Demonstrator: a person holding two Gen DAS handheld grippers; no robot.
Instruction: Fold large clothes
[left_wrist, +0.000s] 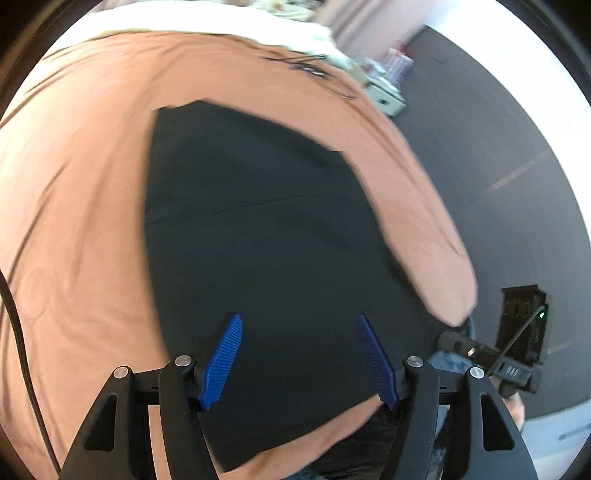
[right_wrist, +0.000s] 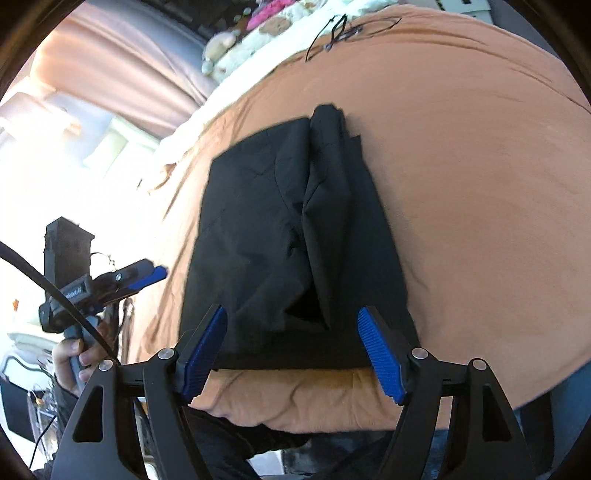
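Black folded garment (right_wrist: 295, 236) is left ahead of the empty, wide-open right gripper (right_wrist: 291, 347) and left gripper (left_wrist: 299, 358); its loose upper flap could be dragged open by careless pads.

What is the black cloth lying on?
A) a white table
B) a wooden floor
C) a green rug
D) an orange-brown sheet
D: the folded black cloth lies flat on the orange-brown sheet, which shows all around it in both wrist views.
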